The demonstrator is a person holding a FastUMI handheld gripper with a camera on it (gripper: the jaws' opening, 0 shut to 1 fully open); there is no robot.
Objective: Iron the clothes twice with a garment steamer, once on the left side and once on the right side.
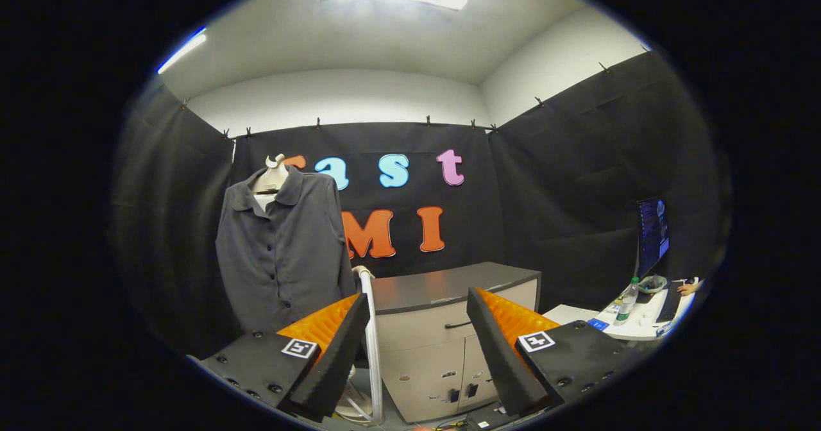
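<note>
The shirt [282, 251] was dark grey and soft, with a floppy collar and a row of small buttons down the front. It hung on a pale dress form [274, 176] with a round knob on top. The steamer's pole [371, 347] was a thin, smooth, light tube that stood straight up just beside the shirt's lower corner, and its round pale base [356, 405] sat on the floor below. Beside the shirt, on the side away from the dark cloth wall [167, 226], stood a cabinet [442, 347] with a flat dark top, pale doors and a small dark handle. Further past the cabinet was a white desk [635, 325] with a clear bottle [626, 303], a keyboard [671, 303] and a screen [653, 232], and a person's hand [689, 287] rested there. The gripper [417, 309] was spread wide with nothing between its fingers. Its fingers [333, 347] were wedge shaped, with ridged pads on the inner sides. The shirt hung well beyond them, past the finger nearer the cloth wall, and the pole stood just behind that same finger. The cabinet stood beyond the gap between the two fingers.
</note>
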